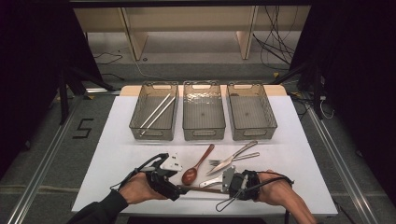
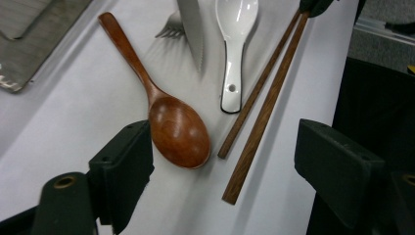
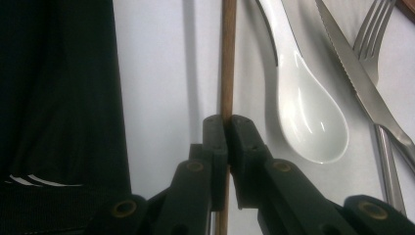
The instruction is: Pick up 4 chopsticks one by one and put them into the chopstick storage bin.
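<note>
Chopsticks [image 2: 254, 105] sit pinched in the right tool [image 3: 227, 122], while the left tool [image 2: 222, 161] (jaws spread) hovers over their tips.

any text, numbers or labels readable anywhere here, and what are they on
"5": a dark figure marked on the grey floor, left of the white table.
No writing can be made out on the three mesh bins, the wooden spoon, the white spoon, the wooden chopsticks, the knife, the fork or either gripper.
</note>
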Available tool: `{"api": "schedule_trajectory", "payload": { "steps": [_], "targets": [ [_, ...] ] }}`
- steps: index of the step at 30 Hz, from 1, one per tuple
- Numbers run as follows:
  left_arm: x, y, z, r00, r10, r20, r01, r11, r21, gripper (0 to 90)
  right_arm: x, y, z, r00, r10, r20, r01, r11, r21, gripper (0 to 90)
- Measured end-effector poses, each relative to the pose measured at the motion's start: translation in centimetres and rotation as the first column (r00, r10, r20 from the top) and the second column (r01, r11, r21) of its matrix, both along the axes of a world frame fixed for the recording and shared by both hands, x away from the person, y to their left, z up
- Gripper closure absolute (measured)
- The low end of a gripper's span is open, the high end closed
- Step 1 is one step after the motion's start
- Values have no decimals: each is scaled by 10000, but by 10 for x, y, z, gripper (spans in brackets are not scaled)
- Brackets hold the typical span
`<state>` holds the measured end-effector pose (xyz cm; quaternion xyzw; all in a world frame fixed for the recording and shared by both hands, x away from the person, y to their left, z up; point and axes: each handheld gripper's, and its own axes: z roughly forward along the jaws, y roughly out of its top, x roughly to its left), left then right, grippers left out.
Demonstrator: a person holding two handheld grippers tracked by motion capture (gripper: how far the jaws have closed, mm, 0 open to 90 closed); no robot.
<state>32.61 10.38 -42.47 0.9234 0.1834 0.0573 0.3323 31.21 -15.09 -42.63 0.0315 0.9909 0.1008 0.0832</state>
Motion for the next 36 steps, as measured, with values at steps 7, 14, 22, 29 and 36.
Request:
{"api": "schedule_trajectory", "payload": {
  "steps": [7,14,22,29,36],
  "targets": [
    [-4,-10,-7,9977,-651,-205,659,9969,439,314,-1,3,1,9999,124,-21,-124,9999,-31,863],
    [-7,-20,-12,9917,-1169,-536,1212,9890,846,415,-5,9,3,9989,384,250,-384,9993,6,863],
    [-8,-25,-13,9857,-1553,-659,1616,9813,1044,558,-10,14,5,9973,657,325,-657,9978,-20,863],
    [-10,-28,-14,9784,-1944,-696,2015,9727,1150,689,-12,16,5,9965,775,316,-774,9970,-40,863],
    [-11,-27,-12,9720,-2229,-740,2304,9662,1158,804,-12,16,5,9957,859,340,-858,9963,-43,861]
  ]
}}
